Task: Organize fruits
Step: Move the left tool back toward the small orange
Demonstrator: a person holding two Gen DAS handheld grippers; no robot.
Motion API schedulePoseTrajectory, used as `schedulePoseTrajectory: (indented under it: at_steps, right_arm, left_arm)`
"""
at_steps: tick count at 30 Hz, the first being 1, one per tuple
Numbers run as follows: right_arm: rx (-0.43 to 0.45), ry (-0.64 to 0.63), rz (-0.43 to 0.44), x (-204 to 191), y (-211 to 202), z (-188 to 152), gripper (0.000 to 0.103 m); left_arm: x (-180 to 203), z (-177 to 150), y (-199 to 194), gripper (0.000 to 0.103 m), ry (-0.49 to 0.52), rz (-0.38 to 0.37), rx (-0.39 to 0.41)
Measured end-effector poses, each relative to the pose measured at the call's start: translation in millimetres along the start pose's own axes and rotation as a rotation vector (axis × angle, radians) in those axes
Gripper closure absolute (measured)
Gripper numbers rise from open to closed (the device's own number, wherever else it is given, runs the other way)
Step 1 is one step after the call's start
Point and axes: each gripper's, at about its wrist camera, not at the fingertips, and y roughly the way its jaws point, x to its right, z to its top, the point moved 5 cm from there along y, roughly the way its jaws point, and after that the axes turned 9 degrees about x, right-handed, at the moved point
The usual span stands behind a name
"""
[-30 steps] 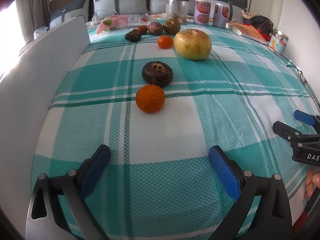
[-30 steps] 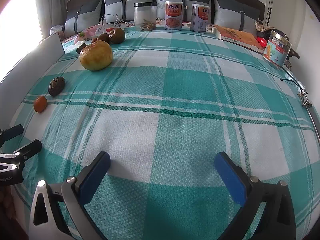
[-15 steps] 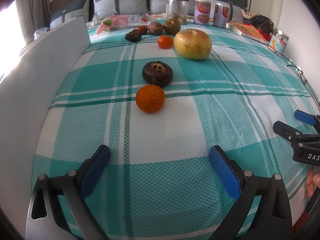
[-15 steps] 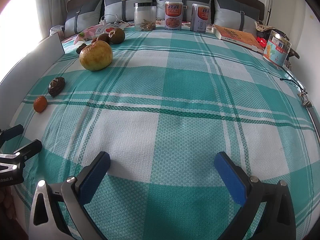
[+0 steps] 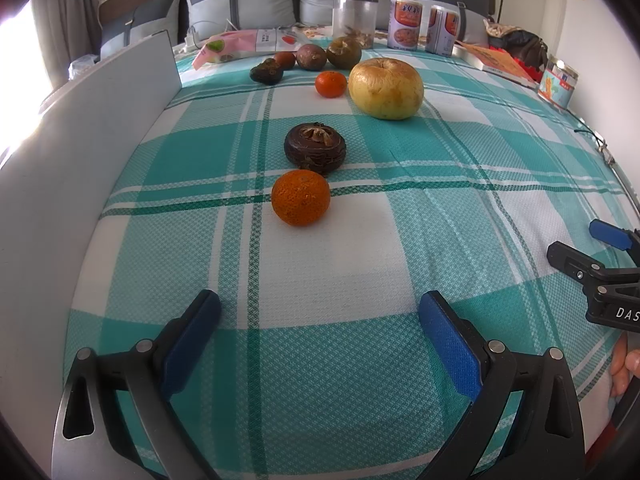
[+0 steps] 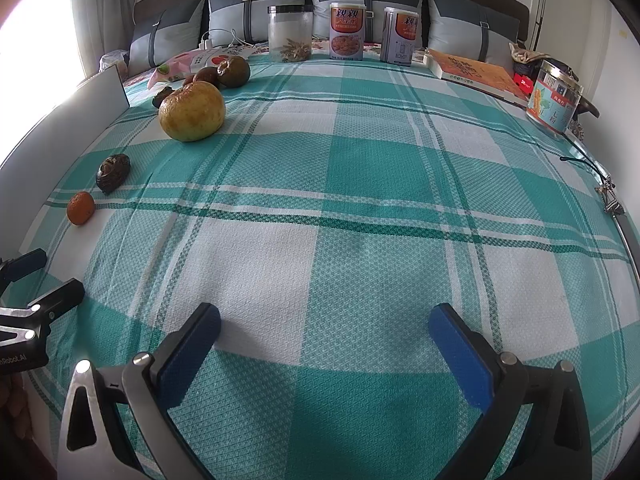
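Observation:
Fruits lie on a teal plaid cloth (image 5: 400,240). Nearest my left gripper (image 5: 320,312) is an orange tangerine (image 5: 301,197), with a dark brown mangosteen (image 5: 315,146) just behind it. Farther back are a big yellow pomelo (image 5: 386,82), a small tangerine (image 5: 331,83) and several dark fruits (image 5: 310,58). The left gripper is open and empty, a short way in front of the near tangerine. My right gripper (image 6: 324,332) is open and empty over bare cloth. In the right wrist view the pomelo (image 6: 192,111), mangosteen (image 6: 113,172) and tangerine (image 6: 80,207) lie at the far left.
A white board (image 5: 80,140) stands along the cloth's left edge. A clear jar (image 6: 290,34), two cans (image 6: 347,32), a snack bag (image 5: 248,43), a book (image 6: 472,70) and a tin (image 6: 554,98) line the back and right. Pillows stand behind.

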Motion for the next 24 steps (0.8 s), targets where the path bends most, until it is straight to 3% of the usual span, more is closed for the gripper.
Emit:
schedulePoseTrajectory:
  at_steps: [24]
  right_arm:
    - [0.001, 0.005, 0.005, 0.2, 1.0, 0.7, 0.000]
  left_arm:
    - [-0.3, -0.1, 0.4, 0.002, -0.006, -0.009, -0.001]
